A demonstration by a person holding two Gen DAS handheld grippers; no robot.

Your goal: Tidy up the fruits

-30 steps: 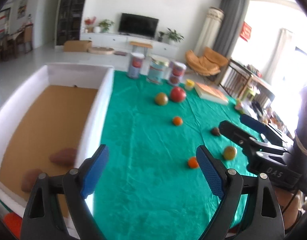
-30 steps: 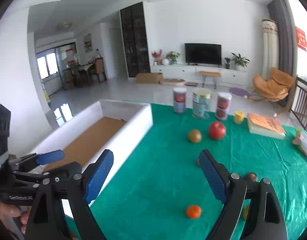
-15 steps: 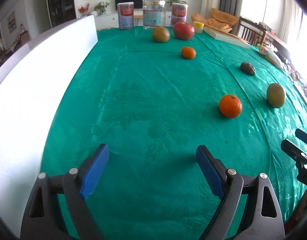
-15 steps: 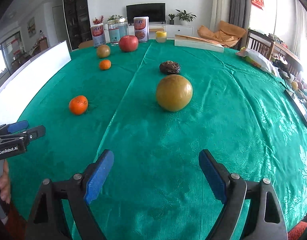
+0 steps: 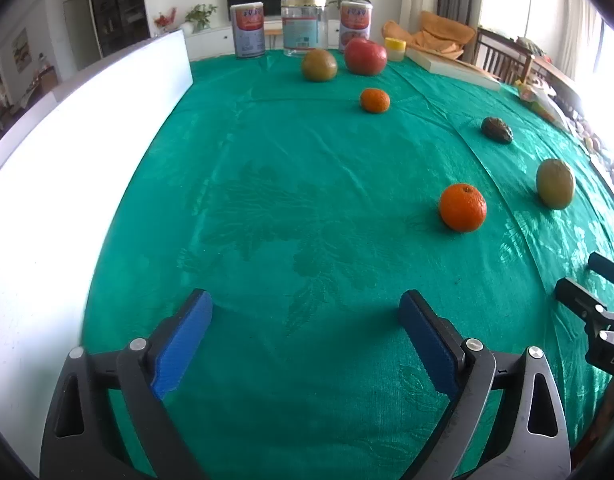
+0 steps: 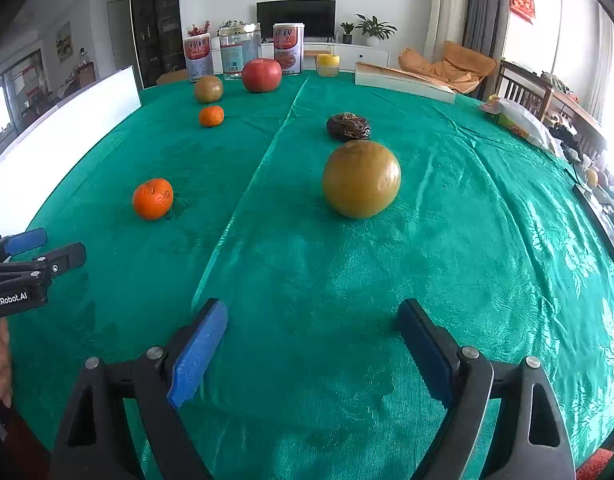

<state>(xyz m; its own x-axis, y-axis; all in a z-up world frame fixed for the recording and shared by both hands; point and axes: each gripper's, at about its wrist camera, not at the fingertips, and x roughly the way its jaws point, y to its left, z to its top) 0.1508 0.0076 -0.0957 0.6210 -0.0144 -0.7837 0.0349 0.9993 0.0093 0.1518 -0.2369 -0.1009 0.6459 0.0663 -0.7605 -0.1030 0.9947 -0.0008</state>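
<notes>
Both claws are hanging empty, the left claw point(image 5: 305, 322) opening, the right claw point(image 6: 312, 330) apart. We are lining the right up on the green fruit point(image 6: 361, 178), judging a straight, centred approach best.

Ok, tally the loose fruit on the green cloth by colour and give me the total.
Orange: 2, near and far
Olive-green: 2, near and far
Red: 1
Dark brown, wrinkled: 1
Total: 6

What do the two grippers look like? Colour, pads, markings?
Both match: black plastic frames with cut-out arms and silver pivot screws, and textured blue pads on the jaws. The left gripper body reads "GenRobot.AI" in white; the right gripper shows "DAS" lettering. No cables or sleeves visible.
</notes>
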